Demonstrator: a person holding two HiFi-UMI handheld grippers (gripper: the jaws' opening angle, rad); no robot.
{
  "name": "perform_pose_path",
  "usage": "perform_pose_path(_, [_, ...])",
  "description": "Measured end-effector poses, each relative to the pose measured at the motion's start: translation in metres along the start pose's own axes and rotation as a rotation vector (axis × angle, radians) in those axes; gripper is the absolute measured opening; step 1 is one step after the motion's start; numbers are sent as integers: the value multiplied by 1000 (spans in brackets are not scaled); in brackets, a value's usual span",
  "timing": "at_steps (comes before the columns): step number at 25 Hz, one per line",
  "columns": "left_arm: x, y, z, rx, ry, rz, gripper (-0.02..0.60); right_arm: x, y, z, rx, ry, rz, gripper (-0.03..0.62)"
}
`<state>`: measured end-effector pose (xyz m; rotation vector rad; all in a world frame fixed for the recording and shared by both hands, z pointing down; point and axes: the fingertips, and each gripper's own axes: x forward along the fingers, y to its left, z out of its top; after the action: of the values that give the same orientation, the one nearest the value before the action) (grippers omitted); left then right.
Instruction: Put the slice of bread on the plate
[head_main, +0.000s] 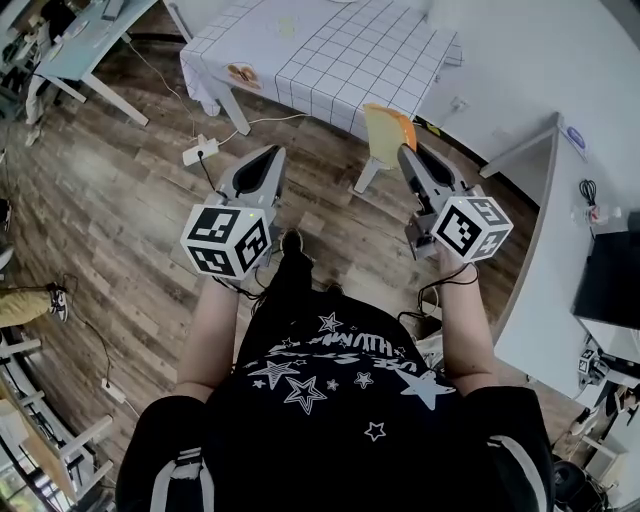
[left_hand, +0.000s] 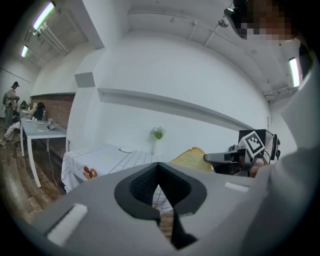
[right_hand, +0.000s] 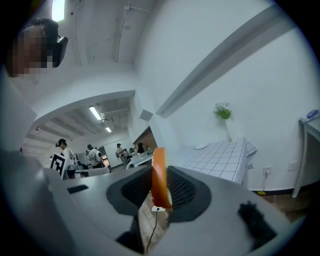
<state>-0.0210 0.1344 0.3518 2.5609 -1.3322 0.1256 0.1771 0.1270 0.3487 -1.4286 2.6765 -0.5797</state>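
One bread slice (right_hand: 159, 186) sits pinched in the right tongs (right_hand: 159, 171); left tongs (left_hand: 159, 167) pressed together, empty.

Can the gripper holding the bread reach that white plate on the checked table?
Probably not yet. The right gripper, shut on the orange-crusted bread slice, is short of the checked-cloth table, and the small white plate sits far across it. Nothing blocks the way.

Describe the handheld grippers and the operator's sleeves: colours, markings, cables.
The left gripper and right gripper have grey tapered bodies, each with a white cube of black square markers at the rear. The fingers carry black ribbed pads. A thin black cable loops at the right wrist. The person wears a black short-sleeved T-shirt printed with white stars.
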Motion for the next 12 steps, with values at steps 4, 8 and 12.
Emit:
perform_pose_path(4, [19, 32, 5, -17, 10, -11, 9, 30, -9, 4, 4, 11, -29, 98])
perform_pose_path(8, [41, 68, 13, -23, 16, -17, 9, 68, -21, 11, 12, 19, -54, 98])
perform_pose_path(12, [66, 104, 19, -25, 24, -28, 9, 109, -34, 16, 13, 29, -79, 98])
